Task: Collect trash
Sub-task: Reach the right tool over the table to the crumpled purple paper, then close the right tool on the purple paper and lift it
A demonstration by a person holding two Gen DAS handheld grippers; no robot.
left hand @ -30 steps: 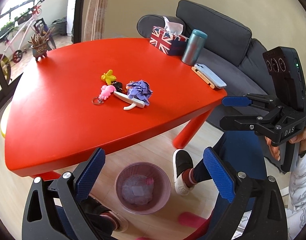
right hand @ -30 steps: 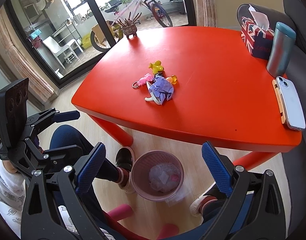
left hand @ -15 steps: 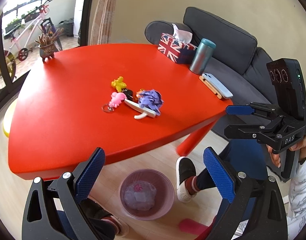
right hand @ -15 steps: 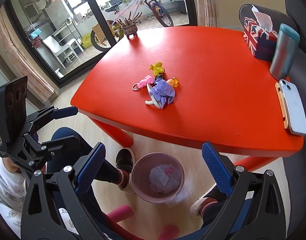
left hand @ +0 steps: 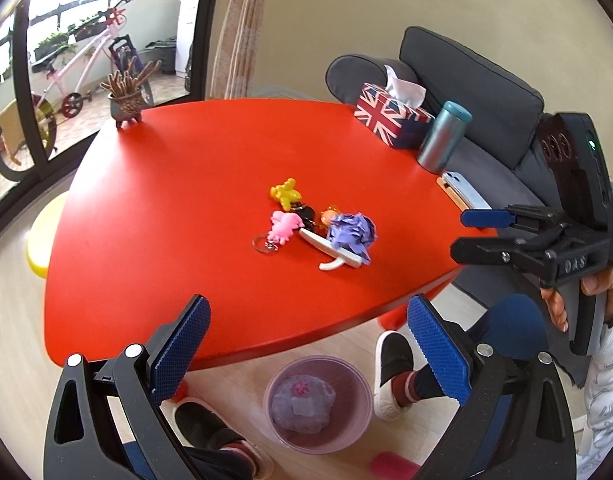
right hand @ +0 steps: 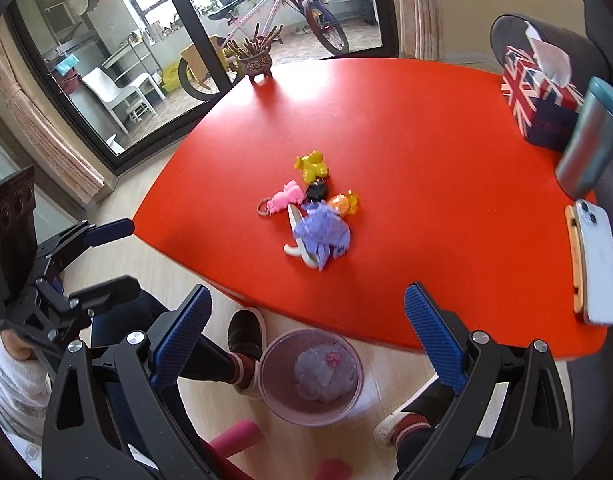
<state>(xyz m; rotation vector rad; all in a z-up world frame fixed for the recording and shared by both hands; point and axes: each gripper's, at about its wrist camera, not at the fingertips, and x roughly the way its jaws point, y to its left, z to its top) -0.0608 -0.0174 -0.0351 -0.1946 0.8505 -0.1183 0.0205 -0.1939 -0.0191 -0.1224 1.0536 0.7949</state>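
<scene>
A crumpled purple paper wad (left hand: 352, 231) (right hand: 324, 232) lies mid-table on the red table (left hand: 166, 208) (right hand: 426, 152), resting against a white curved piece (left hand: 334, 254) (right hand: 300, 248). Beside it sit small yellow (left hand: 285, 193), pink (left hand: 284, 229) and orange (right hand: 344, 203) toys. A pink bin (left hand: 318, 404) (right hand: 312, 376) with crumpled paper inside stands on the floor under the table's near edge. My left gripper (left hand: 306, 348) is open, held over the near edge. My right gripper (right hand: 306, 336) is open too, also short of the table, and appears from the side (left hand: 486, 232) in the left wrist view.
A Union Jack tissue box (left hand: 390, 120), a teal tumbler (left hand: 444, 138) and a phone (right hand: 598, 264) sit along the sofa side. A small plant pot (left hand: 126, 104) stands at the far corner. A person's shoes (left hand: 394, 372) (right hand: 246, 344) flank the bin.
Both grippers have moved forward and upward toward the table; the purple wad and toys now sit closer in both views. Jaws stayed open.
</scene>
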